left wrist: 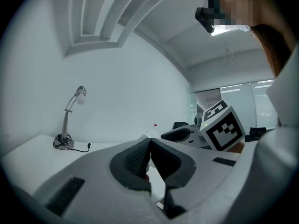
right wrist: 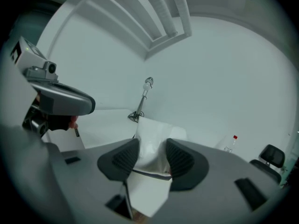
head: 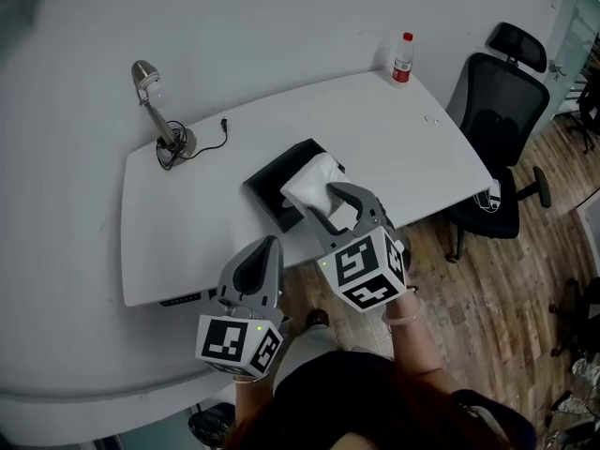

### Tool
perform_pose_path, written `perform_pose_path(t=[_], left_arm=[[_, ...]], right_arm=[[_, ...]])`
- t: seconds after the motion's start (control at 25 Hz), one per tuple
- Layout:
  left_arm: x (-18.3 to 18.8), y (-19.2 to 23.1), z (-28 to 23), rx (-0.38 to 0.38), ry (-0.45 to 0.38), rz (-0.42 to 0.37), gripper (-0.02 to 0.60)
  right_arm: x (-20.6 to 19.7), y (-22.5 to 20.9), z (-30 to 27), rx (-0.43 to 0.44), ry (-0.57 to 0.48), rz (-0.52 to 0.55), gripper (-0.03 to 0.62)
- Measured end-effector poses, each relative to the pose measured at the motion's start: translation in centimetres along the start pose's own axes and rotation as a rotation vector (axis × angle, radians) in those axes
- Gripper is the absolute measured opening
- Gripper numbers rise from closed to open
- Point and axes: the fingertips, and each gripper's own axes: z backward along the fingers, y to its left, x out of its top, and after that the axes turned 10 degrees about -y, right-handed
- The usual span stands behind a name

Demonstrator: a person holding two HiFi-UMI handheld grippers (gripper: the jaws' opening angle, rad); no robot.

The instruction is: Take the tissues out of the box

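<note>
White desk (head: 187, 214) bearing a black tissue box (head: 270, 187). The right gripper (head: 322, 203), above the box, clamps a tissue (head: 314, 178). The left gripper (head: 271, 243), jaws together and empty, waits near the box and should steady it.

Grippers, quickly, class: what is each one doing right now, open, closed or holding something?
Left gripper: closed, holding nothing.
Right gripper: closed on a tissue.

Office. Curved white desk (head: 197, 204) against a plain white wall (head: 281, 17). Desk lamp (head: 155, 101) with trailing cord at far left corner, water bottle (head: 403, 59) far right. Black swivel chair (head: 502, 111) on castors, right side. Wood-plank floor (head: 487, 298).
</note>
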Motion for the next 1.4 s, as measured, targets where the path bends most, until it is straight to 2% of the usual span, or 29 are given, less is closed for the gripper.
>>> perform_pose_path(t=[0.48, 1.4], left_arm=[[1.2, -3.6, 3.8, 0.013, -0.014, -0.035, 0.021], [2.4, -9.4, 10.2, -0.011, -0.033, -0.069, 0.021]], right_arm=[[1.1, 1.4, 5.4, -0.018, -0.066, 0.001, 0.198], [3.4, 4.5, 14.5, -0.055, -0.171, -0.010, 0.196]])
